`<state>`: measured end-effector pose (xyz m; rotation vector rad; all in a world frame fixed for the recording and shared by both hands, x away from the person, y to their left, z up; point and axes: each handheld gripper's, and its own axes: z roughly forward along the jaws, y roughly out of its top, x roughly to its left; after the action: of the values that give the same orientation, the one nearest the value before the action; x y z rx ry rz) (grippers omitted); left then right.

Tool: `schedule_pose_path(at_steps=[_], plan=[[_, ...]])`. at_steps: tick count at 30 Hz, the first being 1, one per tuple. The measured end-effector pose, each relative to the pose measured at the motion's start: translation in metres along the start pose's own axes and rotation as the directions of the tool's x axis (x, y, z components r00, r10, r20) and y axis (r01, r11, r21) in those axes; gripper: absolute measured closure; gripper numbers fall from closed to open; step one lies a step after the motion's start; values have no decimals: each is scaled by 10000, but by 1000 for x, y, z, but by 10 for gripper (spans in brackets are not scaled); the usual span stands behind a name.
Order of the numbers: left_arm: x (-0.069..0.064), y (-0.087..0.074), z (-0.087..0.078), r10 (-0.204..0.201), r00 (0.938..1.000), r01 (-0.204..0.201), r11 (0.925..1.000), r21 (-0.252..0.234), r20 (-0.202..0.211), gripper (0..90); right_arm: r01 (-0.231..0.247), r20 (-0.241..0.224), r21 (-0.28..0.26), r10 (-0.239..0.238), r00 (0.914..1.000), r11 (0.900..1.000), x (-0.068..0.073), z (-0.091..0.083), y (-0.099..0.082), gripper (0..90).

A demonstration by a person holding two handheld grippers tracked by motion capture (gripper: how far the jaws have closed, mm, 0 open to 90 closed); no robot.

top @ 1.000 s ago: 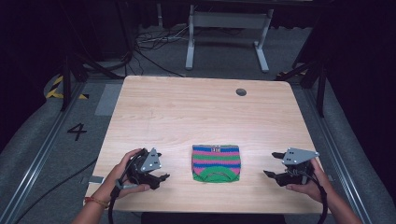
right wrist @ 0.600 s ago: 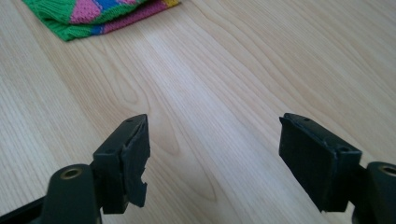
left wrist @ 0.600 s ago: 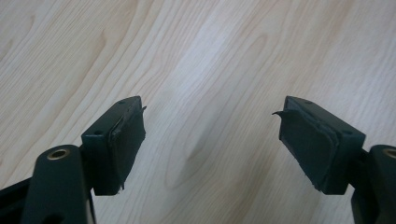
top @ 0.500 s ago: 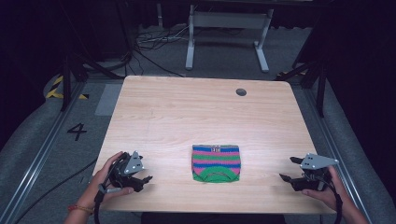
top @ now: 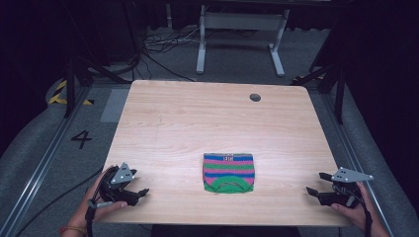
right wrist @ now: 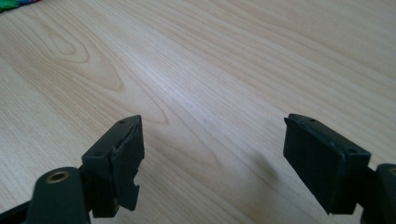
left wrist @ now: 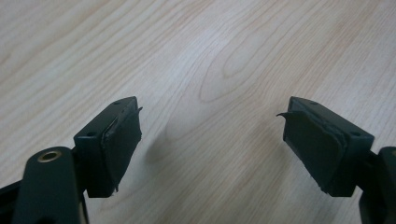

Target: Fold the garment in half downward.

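Folded garment: a striped cloth (top: pixel 229 172) in green, pink and blue lies flat on the bench (top: pixel 197 123), folded into a neat near-square with a green curved band along its near edge. It sits just inside the bench's near edge, about midway between the two grippers.
Fold state: edges look squared and no loose sleeve or flap sticks out; judged from this, the folding appears done.
Left gripper (top: pixel 141 194): well to the left of the cloth, by the bench's near-left corner, held in a hand (top: pixel 101 200). In the left gripper view its fingers (left wrist: pixel 116 144) stand wide apart over bare wood, holding nothing.
Right gripper (top: pixel 316 183): well to the right of the cloth, near the bench's right edge, held in the other hand (top: pixel 353 210). Its fingers (right wrist: pixel 122 161) are likewise spread wide and empty; a sliver of the cloth (right wrist: pixel 14 3) shows at the top-left corner of the right gripper view.
Contact: neither gripper touches the cloth; both are clear of it.
Beyond the cloth: a round cable hole (top: pixel 255 97) far across the bench; the floor past it carries cables and a white frame.
Left to do: little, it seems; at most a final tidy or moving the cloth aside.
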<state>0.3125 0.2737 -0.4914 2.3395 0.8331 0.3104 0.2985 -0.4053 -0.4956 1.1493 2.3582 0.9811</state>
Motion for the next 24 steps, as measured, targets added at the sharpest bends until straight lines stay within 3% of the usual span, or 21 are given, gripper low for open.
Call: schedule_pose_path(at_steps=[3, 5, 8, 14, 24], plan=[[2, -5, 3, -382, 9992, 385, 9991, -189, 153, 177, -321, -212, -41, 320, 9993, 9995, -2, 2, -6, 196], [3, -8, 5, -580, 9980, 590, 9973, -446, 234, 160, -373, -102, -136, 372, 9993, 9992, -2, 4, -9, 186], [3, -9, 6, -579, 9982, 587, 9970, -495, 184, 149, -457, 101, -99, 458, 9989, 9989, -3, 5, -9, 165], [0, -10, 5, -857, 9963, 855, 9950, -507, -23, 147, -499, 80, -66, 500, 9987, 9987, -4, 6, -8, 150], [1, -10, 5, -991, 9950, 982, 9939, -506, -152, 143, -641, 223, -50, 641, 9977, 9979, -3, 5, -9, 145]])
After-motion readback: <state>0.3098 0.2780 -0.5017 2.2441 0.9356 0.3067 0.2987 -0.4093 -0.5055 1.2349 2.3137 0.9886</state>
